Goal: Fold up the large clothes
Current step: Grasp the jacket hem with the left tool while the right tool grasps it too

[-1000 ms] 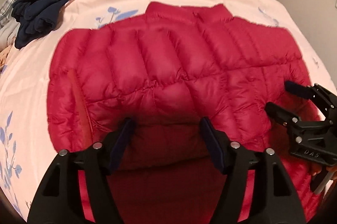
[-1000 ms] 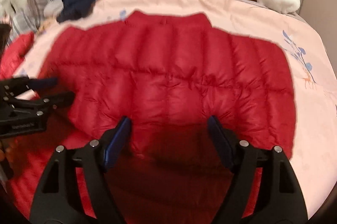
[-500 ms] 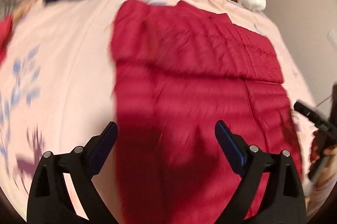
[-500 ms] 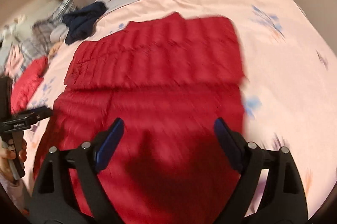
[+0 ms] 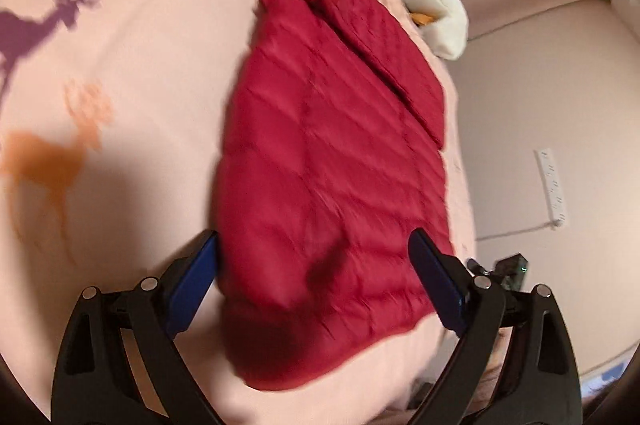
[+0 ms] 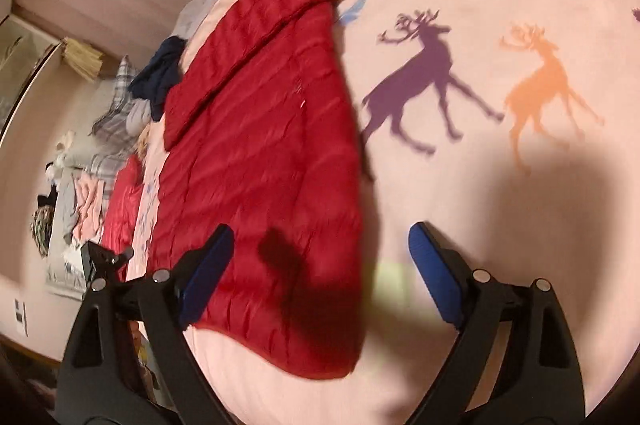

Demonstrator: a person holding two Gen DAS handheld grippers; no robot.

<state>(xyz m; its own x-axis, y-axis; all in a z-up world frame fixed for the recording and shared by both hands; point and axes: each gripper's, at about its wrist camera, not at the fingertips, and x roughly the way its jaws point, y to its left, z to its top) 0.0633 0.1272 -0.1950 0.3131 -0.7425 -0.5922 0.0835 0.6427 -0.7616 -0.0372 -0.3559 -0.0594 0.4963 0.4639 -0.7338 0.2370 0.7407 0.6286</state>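
A: A second ago we were both low over the red puffer jacket (image 5: 332,161), our fingers close in over the quilting at its near edge. Now the jacket lies as a long narrow shape on the pink bedspread (image 5: 132,73), one side folded over the body in a band that runs its whole length.

B: Agreed. Our views have rolled as well. The bed lay level before; now it tilts, and the jacket runs at a slant up each picture. The purple deer (image 6: 420,81) and orange deer (image 6: 548,81) printed on the spread were out of sight a second ago.

A: How do we stand with the left gripper (image 5: 316,277)?

B: Jaws wide apart, nothing between the blue pads. It hangs above the near hem and points down toward the bed; the jacket's width fills the gap in view, yet the pads (image 5: 192,285) do not press on it.

A: And the right gripper (image 6: 320,273) is wider than a second ago, its jaws just finishing their spread, empty too. It hovers over the jacket's near right corner, one finger above red fabric, the other above bare spread.

B: The white stuffed goose (image 5: 432,17) sits by the jacket's collar end.
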